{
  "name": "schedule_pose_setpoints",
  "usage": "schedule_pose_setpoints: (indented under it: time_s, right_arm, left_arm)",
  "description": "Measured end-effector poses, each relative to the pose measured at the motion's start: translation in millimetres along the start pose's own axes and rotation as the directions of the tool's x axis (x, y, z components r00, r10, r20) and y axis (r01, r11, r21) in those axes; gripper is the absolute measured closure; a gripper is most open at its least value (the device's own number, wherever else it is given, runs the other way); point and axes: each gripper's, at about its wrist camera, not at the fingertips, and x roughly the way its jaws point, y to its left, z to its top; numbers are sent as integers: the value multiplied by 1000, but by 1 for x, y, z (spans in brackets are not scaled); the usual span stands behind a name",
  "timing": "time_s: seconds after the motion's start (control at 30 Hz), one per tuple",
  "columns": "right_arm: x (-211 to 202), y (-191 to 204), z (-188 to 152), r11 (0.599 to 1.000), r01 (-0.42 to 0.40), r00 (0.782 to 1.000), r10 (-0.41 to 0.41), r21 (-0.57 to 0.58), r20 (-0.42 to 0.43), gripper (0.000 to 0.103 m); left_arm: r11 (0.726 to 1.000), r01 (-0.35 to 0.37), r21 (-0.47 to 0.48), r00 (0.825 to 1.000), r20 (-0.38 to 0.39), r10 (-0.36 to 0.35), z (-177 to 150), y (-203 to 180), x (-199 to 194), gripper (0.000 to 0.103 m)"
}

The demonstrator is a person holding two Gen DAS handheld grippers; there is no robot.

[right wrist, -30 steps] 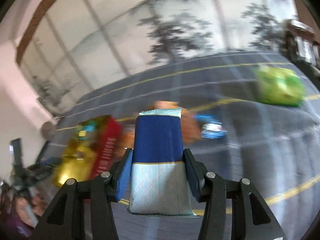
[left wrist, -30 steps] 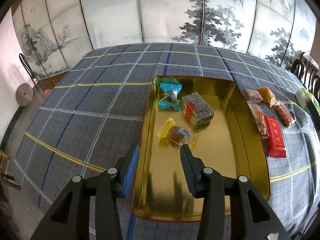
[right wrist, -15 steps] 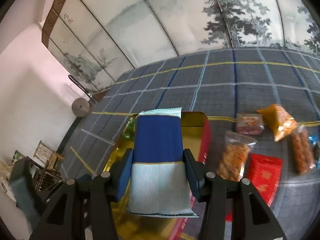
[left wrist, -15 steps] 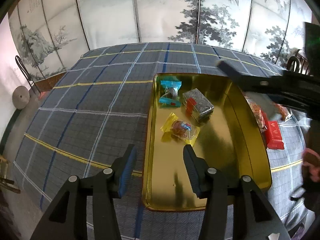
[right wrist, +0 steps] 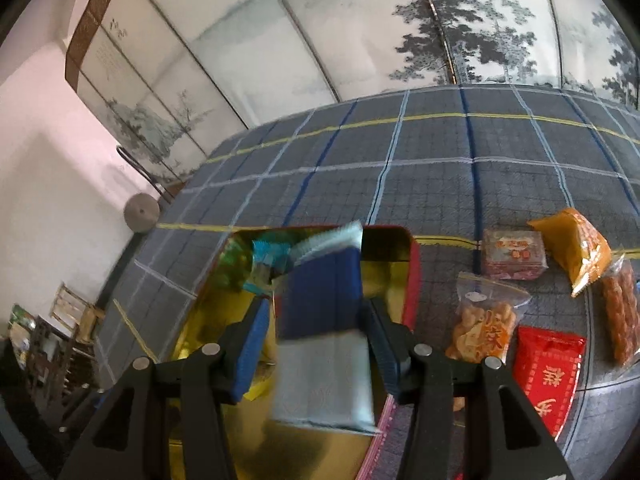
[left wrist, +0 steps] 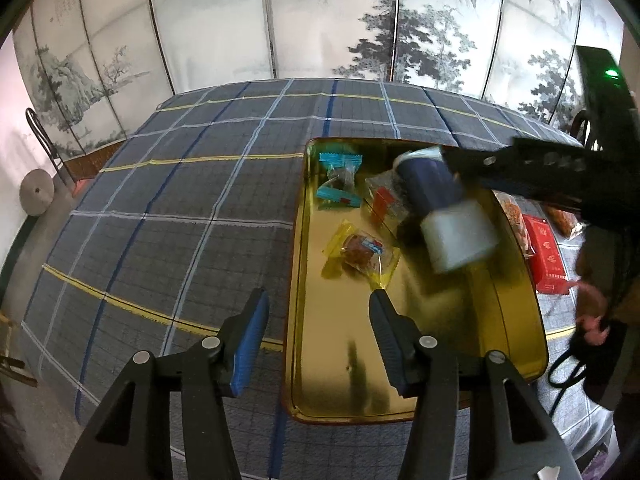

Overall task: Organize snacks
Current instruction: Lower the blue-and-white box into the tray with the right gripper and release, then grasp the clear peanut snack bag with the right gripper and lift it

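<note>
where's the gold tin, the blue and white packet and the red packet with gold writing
gold tin (left wrist: 400, 360), left wrist view, bare floor of the tin near its front
blue and white packet (right wrist: 324, 300), right wrist view, dark blue upper half
red packet (right wrist: 548, 376), right wrist view, middle of its printed face

Black tool (left wrist: 316, 322), blue pads (left wrist: 250, 342)

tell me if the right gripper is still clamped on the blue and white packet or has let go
Let go. The right gripper stands open, a gap showing beside the blurred, tilted blue and white packet, which is over the gold tin.
</note>
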Motion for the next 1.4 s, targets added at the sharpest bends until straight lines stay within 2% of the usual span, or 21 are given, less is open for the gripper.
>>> schedule_pose_setpoints:
  time_s: [0.13, 0.17, 0.27, 0.33, 0.4, 0.63, 0.83, 1.0, 1.2, 1.4]
  right_arm:
    - [-37, -30, -2, 998, -9, 997, 4, 60, 71, 51]
    - [-50, -43, -7, 998, 30, 996, -34, 53, 80, 51]
    - [-62, -66, -16, 989, 145, 989, -145, -5, 42, 53]
    - [-63, -77, -19, 986, 167, 986, -167, 1, 10, 53]
    - [-57, -84, -19, 988, 155, 988, -155, 10, -23, 53]
    - [-23, -63, -13, 971, 216, 973, -222, -107, -54, 54]
    - [-4, -62, -10, 967, 238, 966, -246, -93, -81, 54]
    - [15, -57, -11, 949, 280, 950, -296, -146, -99, 54]
    - [18, -59, -10, 953, 262, 956, -278, -154, -96, 57]
    - [19, -56, -13, 944, 248, 953, -278, -218, -119, 57]
  left_arm:
    - [1000, 7, -4, 1000, 13, -7, 1, -1, -5, 50]
    - [1000, 9, -6, 1000, 17, -9, 1, -1, -6, 50]
    - [1000, 21, -10, 1000, 19, -21, 2, -4, -5, 48]
    - [999, 32, -7, 999, 13, -32, 1, -9, -4, 48]
    - [999, 40, 5, 999, 4, -40, 0, -14, -2, 48]
    - [999, 43, 16, 999, 7, -43, -1, -15, -4, 45]
    - [999, 48, 7, 999, -7, -48, -1, -12, 1, 45]
    - [999, 48, 11, 999, -11, -47, -2, -12, 4, 44]
    - [999, 46, 18, 999, -16, -45, -2, -15, 6, 43]
    - [999, 37, 25, 999, -10, -37, -2, -16, 2, 43]
